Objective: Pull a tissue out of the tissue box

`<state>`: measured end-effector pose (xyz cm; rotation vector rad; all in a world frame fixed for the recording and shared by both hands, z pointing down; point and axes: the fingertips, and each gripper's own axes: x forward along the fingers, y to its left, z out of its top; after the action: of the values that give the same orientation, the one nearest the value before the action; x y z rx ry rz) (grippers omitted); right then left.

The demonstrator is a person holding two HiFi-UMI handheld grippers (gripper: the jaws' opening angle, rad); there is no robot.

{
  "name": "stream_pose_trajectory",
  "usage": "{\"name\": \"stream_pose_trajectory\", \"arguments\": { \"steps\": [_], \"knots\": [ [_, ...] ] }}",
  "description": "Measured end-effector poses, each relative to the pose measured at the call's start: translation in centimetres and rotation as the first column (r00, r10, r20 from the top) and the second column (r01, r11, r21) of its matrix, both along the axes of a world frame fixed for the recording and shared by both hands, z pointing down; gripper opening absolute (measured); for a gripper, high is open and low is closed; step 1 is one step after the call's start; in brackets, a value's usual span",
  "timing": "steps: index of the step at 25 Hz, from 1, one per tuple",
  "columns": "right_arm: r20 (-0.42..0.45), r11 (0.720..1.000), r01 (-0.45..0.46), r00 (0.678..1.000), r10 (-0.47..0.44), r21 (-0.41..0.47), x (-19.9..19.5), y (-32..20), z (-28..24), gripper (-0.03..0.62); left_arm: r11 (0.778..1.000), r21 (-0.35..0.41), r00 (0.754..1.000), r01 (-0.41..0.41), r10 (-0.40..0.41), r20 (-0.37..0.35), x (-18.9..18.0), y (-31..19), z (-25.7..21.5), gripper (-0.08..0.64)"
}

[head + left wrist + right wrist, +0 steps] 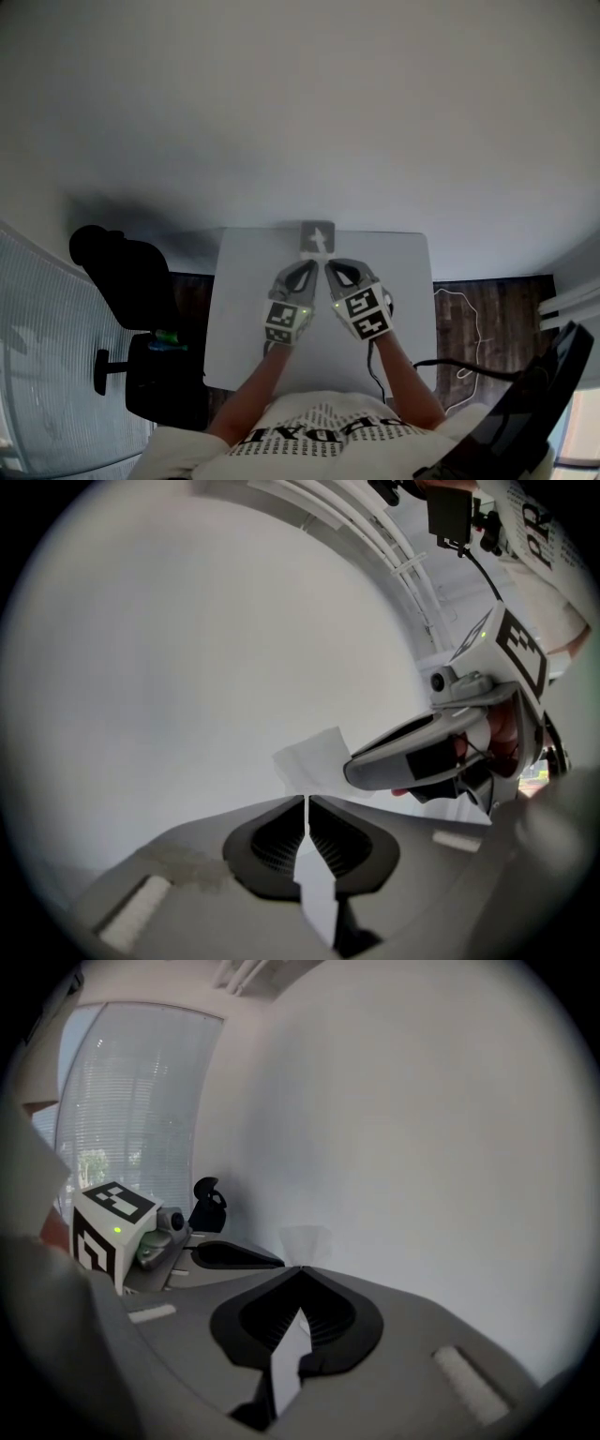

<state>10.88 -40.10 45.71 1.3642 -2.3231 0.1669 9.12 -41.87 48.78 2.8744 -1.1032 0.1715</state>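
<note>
Head view: 2 forearms stretched forward, converging at tissue box | left gripper: jaws pressed together just under tissue | right gripper: clenched, pinching tissue's edge

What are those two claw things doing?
A person holds a gripper in each hand over a white table. The left gripper and the right gripper are both shut on a white tissue, tips close together, right by the grey tissue box at the table's far edge.
</note>
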Motion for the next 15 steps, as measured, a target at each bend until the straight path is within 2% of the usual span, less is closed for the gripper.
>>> {"name": "stream_pose_trajectory", "arguments": {
  "steps": [15],
  "knots": [
    [0.006,1.000,0.001,1.000,-0.001,0.001,0.17,0.37,-0.18,0.009,1.000,0.020,1.000,0.002,-0.002,0.006,0.31,-0.33,-0.52,0.006]
  ]
}}
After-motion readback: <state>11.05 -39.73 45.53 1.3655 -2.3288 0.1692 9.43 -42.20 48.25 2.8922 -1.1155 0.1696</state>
